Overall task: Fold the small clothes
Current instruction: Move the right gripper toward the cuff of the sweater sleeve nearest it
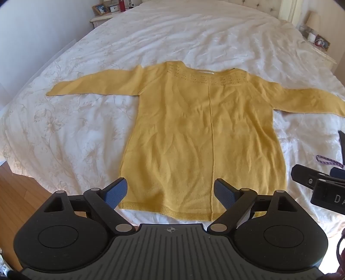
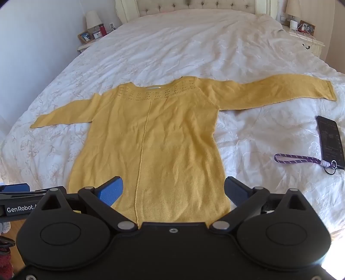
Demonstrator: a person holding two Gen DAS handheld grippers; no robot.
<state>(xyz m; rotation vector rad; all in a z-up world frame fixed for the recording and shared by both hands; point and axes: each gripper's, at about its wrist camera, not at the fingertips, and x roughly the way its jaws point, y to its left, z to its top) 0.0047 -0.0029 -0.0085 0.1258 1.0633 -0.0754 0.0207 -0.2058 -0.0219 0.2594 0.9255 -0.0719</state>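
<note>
mustard-yellow knit sweater (image 1: 200, 133) lies spread flat on the white embroidered bedspread (image 1: 71, 120), neckline with its band of eyelet stitching toward twelve o'clock, hem toward six, both sleeves stretched out sideways to nine and three, a raised seam running straight down the middle. left gripper (image 1: 170, 195) hangs over the hem at six o'clock of its own view, blue-padded jaws wide apart with nothing clamped, sweater fabric showing in the gap between them. right gripper (image 2: 173, 190) hangs over the hem's right-hand part, jaws spread just as wide, nothing gripped, the sweater's lower edge beneath. in the right wrist view the left tool's black body pokes in at eight o'clock; in the left wrist view the right tool shows at three to four o'clock. off at three o'clock of the right view, clear of the sweater, a dark smartphone (image 2: 330, 140) rests on the bedspread with a purple braided strap (image 2: 299, 159) trailing from it toward the sweater. bedside lamp (image 2: 92, 19) and picture frame (image 2: 85, 37) at eleven o'clock.
</note>
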